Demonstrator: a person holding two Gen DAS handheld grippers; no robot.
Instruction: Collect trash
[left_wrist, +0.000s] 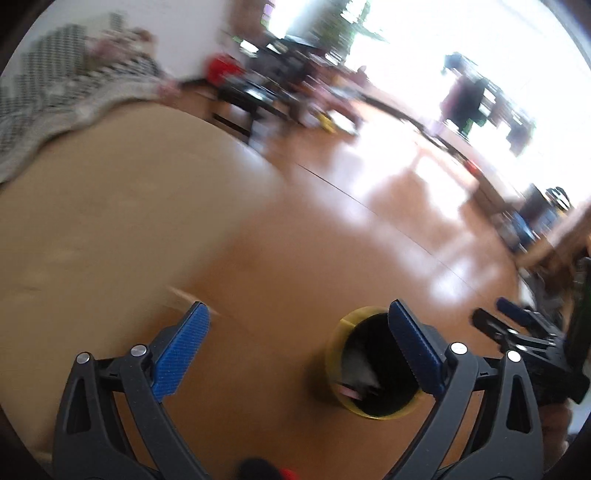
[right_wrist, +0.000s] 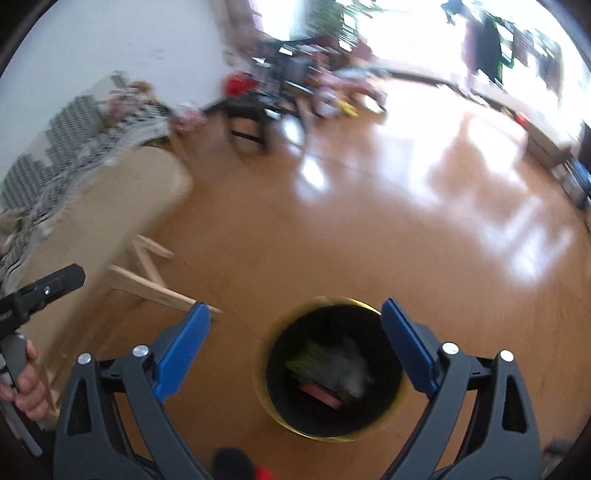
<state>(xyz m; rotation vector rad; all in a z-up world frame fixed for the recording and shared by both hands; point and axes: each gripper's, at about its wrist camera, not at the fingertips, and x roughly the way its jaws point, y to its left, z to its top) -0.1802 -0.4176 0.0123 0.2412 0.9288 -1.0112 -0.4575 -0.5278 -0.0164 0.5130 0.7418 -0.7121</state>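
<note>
A round trash bin (right_wrist: 334, 369) with a yellow rim and black inside stands on the wooden floor, holding several pieces of trash (right_wrist: 332, 373) in green, grey and red. My right gripper (right_wrist: 295, 354) is open and empty above the bin. My left gripper (left_wrist: 299, 350) is open and empty too, with the bin (left_wrist: 369, 365) under its right finger. The right gripper also shows in the left wrist view (left_wrist: 524, 332); the left one shows at the left edge of the right wrist view (right_wrist: 44, 291). Both views are blurred.
A beige tabletop (left_wrist: 110, 221) on light wooden legs (right_wrist: 147, 280) lies to the left, with a checkered cloth (right_wrist: 74, 147) at its far end. Dark furniture (right_wrist: 273, 85) and clutter stand at the back. The shiny wooden floor (right_wrist: 406, 221) stretches ahead.
</note>
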